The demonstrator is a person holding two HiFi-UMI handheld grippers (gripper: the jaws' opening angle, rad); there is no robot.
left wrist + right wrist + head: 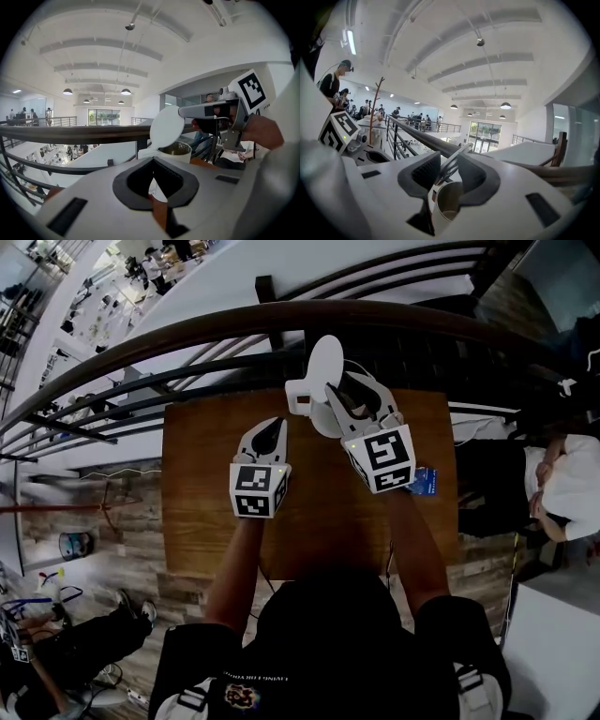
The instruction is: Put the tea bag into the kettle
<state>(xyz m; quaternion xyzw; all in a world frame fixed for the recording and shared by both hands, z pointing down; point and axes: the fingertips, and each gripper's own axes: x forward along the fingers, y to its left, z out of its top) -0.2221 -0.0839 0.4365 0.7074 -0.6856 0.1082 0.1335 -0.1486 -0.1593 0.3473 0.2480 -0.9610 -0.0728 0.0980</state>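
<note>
Wooden table by a railing: the left gripper hovers closed and empty near the far edge, where 1 white kettle stands with its lid raised and its metal inside showing. The right gripper is spread open around that lid. What looks like the tea bag, a blue packet, lies at the right edge.

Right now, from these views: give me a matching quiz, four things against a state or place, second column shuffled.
Things:
1. kettle lid
2. left gripper
3. right gripper
4. blue packet

States or places:
A. jaws apart
B. lying at the right side of the table
C. tipped up, open
D. jaws shut

Pairs: 1-C, 2-D, 3-A, 4-B
</note>
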